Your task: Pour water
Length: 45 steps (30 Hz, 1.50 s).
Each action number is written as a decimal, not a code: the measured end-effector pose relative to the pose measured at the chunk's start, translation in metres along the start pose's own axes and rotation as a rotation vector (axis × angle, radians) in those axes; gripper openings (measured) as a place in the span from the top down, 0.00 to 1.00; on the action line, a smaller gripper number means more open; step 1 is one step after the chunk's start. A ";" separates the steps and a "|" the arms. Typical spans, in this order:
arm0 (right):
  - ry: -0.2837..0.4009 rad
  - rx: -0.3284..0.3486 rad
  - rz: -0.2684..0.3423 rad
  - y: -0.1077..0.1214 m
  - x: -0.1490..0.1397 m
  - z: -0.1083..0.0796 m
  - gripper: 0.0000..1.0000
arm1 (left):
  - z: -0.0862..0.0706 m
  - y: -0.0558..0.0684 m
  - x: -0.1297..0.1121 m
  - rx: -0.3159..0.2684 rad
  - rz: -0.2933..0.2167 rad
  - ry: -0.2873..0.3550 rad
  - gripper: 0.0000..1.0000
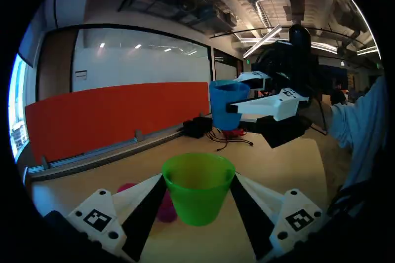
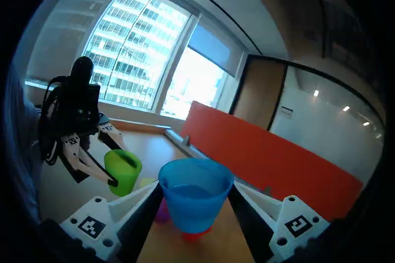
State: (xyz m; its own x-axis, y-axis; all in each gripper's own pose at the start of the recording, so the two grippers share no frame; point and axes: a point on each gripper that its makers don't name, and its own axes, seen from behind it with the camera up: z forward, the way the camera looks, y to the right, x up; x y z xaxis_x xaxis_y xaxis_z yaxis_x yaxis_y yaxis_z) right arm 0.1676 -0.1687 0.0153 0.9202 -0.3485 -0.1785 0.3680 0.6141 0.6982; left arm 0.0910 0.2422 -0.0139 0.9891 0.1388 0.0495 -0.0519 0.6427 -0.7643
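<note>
water (image 2: 192,192) lies in the blue cup (image 2: 196,216), which the right tool (image 2: 195,189) grips upright, one finger pressed to each side of its wall, jaws parted just the cup's width. the left tool (image 1: 197,180) holds the green cup (image 1: 198,204) the same way, upright, and we see nothing in it. we cannot tell whether the green cup rests on the desk (image 1: 281,164) or hangs just above it.

the relation that matters: from the right tool, the green cup lies ahead and off to the left, near the blue one but clearly apart from it. from the left tool, the blue cup sits ahead, up and to the right, raised off the desk. both cups' long axes stand vertical, so we judge that no pouring has begun.

we reckon the next move calls for the right tool to carry the blue rim leftward over the green mouth, then roll toward it. the risk we see is tipping before rim is above mouth and spilling onto the desk, where a pink thing (image 1: 167,209) lies beside the green cup.
</note>
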 end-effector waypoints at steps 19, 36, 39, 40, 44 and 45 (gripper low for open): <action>0.015 -0.007 -0.268 0.012 0.038 0.014 0.11 | 0.004 0.013 0.004 -0.034 0.003 0.012 0.14; 0.027 -0.025 -0.466 0.012 0.072 0.025 0.11 | 0.007 0.022 0.011 -0.059 -0.001 0.038 0.14; 0.030 -0.027 -0.501 0.013 0.077 0.028 0.11 | 0.007 0.024 0.013 -0.064 -0.002 0.041 0.14; 0.031 -0.027 -0.510 0.013 0.079 0.028 0.11 | 0.007 0.025 0.013 -0.065 -0.002 0.042 0.14; 0.036 -0.030 -0.545 0.014 0.085 0.031 0.11 | 0.007 0.026 0.014 -0.067 0.000 0.046 0.14; 0.037 -0.030 -0.555 0.015 0.087 0.032 0.11 | 0.008 0.026 0.015 -0.068 -0.001 0.047 0.14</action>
State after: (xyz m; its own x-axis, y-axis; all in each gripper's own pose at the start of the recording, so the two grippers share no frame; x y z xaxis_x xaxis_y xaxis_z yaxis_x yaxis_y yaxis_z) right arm 0.2486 -0.2125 0.0320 0.5909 -0.6006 -0.5387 0.8021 0.3658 0.4720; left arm 0.1030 0.2667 -0.0283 0.9946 0.1017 0.0210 -0.0433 0.5899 -0.8063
